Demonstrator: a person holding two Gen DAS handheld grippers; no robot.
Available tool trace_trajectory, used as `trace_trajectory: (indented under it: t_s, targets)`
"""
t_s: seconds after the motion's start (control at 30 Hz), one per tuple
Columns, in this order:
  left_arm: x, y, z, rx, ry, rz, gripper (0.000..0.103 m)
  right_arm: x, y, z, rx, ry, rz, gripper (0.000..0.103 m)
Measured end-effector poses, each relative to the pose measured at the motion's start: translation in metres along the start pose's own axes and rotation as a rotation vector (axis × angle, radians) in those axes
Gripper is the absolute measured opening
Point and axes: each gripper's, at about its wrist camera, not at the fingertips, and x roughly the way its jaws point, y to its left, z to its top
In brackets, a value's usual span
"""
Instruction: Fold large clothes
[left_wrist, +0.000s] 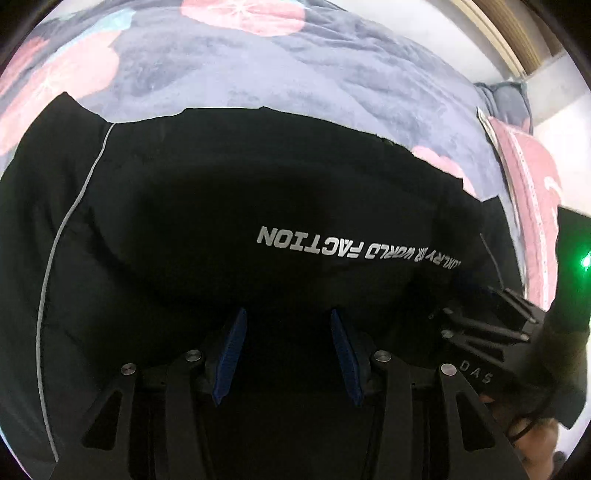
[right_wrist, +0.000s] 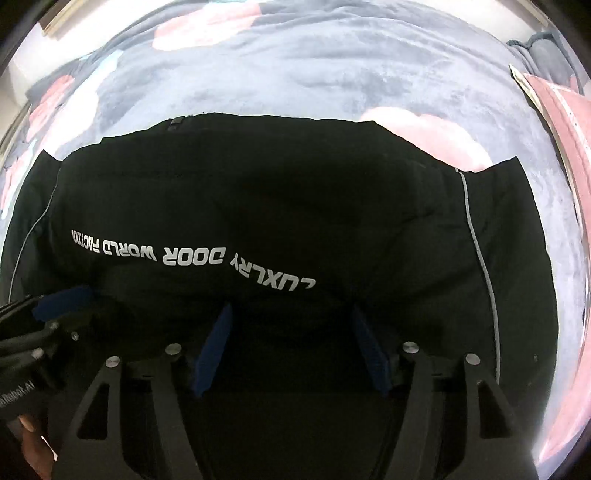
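While both spread wide, left gripper (left_wrist: 288, 314), right gripper (right_wrist: 291, 310), black jacket (left_wrist: 221, 192) just ahead.

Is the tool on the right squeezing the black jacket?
No, the right tool is open, its two blue fingers spread wide apart above the black jacket with no fabric pinched between them.

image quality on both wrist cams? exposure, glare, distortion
Left wrist: heavy fisheye bowing, black jacket crushed to near-featureless dark, white lettering crisp, green light flaring at the right edge, wall top right blown out. Right wrist: same bowing, jacket underexposed, bedspread soft and washed out toward the rim.
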Motion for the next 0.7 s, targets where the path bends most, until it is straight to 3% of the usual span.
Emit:
trace_trajectory:
  t_s: [0.1, 0.23, 0.37, 0.43, 0.53, 0.63, 0.7]
  targets:
    - [-0.010, -0.001, -0.004, 0.035, -0.008, -0.005, 0.048, -0.011, 0.007, -0.001, 0.013, 0.006, 0.004, 0.067]
    - [-0.057, 0.002, -0.019, 0.044, -0.028, -0.094, 0.048, -0.067, 0.011, -0.010, -0.026, -0.048, 0.055, 0.065]
    - [-0.095, 0.007, -0.052, 0.113, -0.065, -0.033, 0.048, -0.106, 0.016, -0.046, -0.058, -0.082, 0.089, 0.065]
    - [-0.095, 0.006, -0.065, 0.133, -0.062, 0.026, 0.049, -0.104, 0.020, -0.068, -0.065, -0.059, 0.094, 0.065]
    - [-0.064, 0.009, -0.086, 0.122, 0.001, 0.088, 0.049, -0.070, 0.015, -0.091, -0.067, 0.033, 0.060, 0.065]
    - [-0.042, 0.015, -0.094, 0.091, -0.025, 0.118, 0.049, -0.042, 0.006, -0.094, 0.036, 0.093, 0.078, 0.066]
    - [-0.037, 0.017, -0.087, 0.061, -0.021, 0.129, 0.049, -0.036, 0.005, -0.088, 0.032, 0.098, 0.068, 0.066]
